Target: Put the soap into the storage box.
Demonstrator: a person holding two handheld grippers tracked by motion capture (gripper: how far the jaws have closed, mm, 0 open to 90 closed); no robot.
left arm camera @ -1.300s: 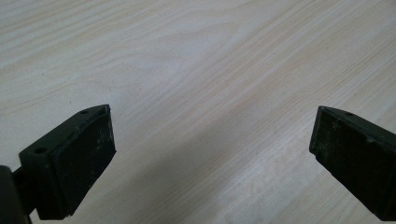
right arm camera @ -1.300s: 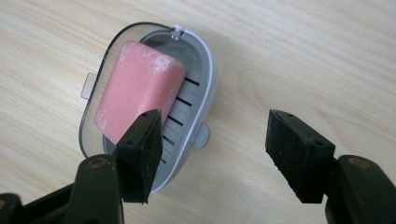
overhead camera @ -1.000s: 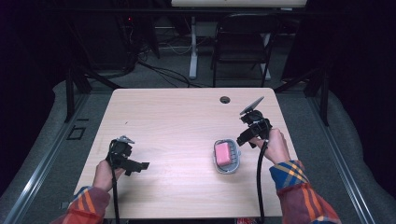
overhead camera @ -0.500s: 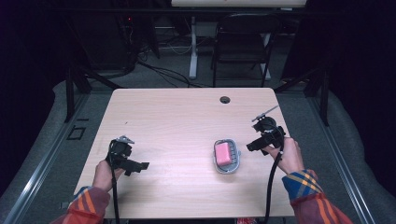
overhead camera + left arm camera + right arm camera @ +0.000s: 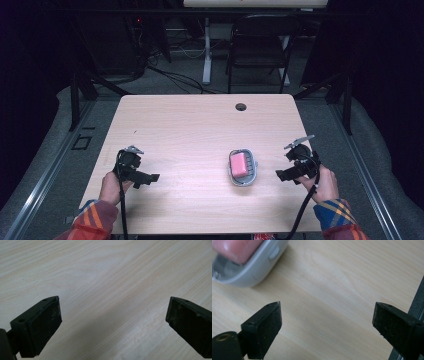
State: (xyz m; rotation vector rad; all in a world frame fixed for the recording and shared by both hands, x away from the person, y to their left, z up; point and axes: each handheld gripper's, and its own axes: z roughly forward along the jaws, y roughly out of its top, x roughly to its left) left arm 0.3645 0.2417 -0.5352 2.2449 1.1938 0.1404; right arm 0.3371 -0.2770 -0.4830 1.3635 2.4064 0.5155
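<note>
Soap dish (image 5: pixel 243 167): grey, holding a pink soap bar (image 5: pixel 239 163); on the counter (image 5: pixel 200 125), right of centre.
Right gripper (image 5: pixel 283 175): has drawn back and down from beyond the dish to just right of it; jaws wide, empty.
Left gripper (image 5: pixel 150 178): well left of the dish, unmoved; jaws wide, empty.
Meaning: dish looks released; placement likely done.

We count one table (image 5: pixel 200 125), one grey dish (image 5: pixel 243 168) near its right side, and one pink soap (image 5: pixel 239 163) in it. We hold two grippers: one near left (image 5: pixel 150 178), one near right (image 5: pixel 281 175). One chair (image 5: pixel 259 47) stands far behind.
</note>
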